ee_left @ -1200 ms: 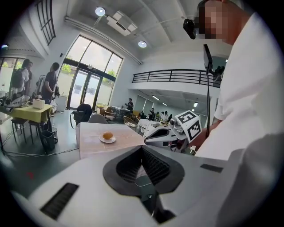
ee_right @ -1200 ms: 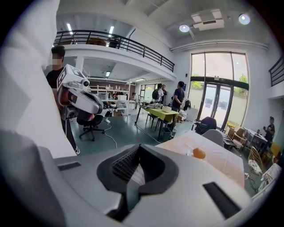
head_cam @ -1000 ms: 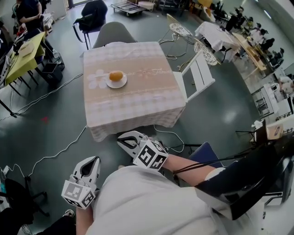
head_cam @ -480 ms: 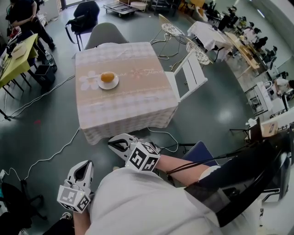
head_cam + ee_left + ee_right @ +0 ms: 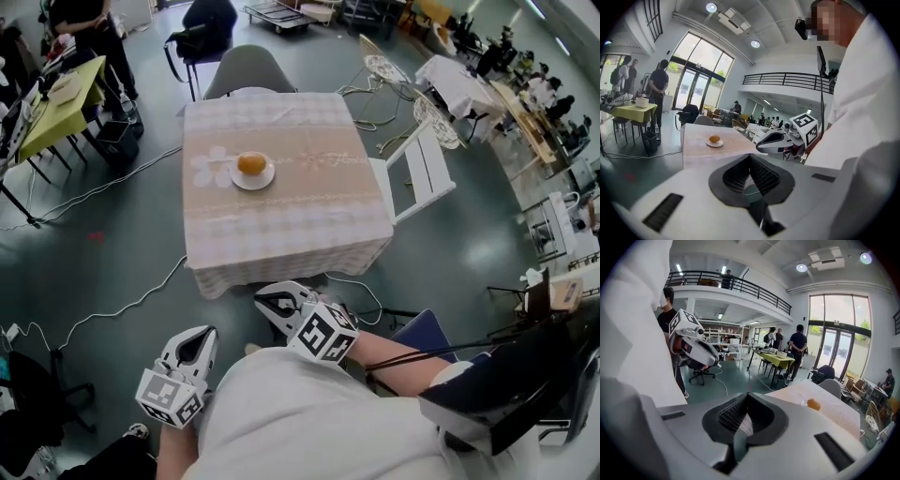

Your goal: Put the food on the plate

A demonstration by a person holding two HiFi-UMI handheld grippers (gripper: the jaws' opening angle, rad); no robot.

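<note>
Two claws, both mine, are pressed together and pinch nothing. The left claw (image 5: pixel 195 337) hangs low by my hip. The right claw (image 5: pixel 269 301) is just ahead of my white shirt (image 5: pixel 309 422), pointing toward the table. In each claw's own view the ribbed pads meet with only air between them.

Well beyond them stands the table (image 5: pixel 309 216) under its pale checked cloth, with a grey chair (image 5: pixel 248 70) on its far side and a white folding chair (image 5: pixel 422 169) on its right. The food (image 5: pixel 250 163), a round golden piece, sits on the small white plate (image 5: pixel 265 181) toward the left of the tabletop, well apart from both claws.

Over the past second little has changed. The table has drifted a touch in my head view as I shifted, while both claws stayed shut at my waist and the food stayed on its plate. I judge the job done. Standing back from the table with nothing held, I see no further reach called for.
</note>
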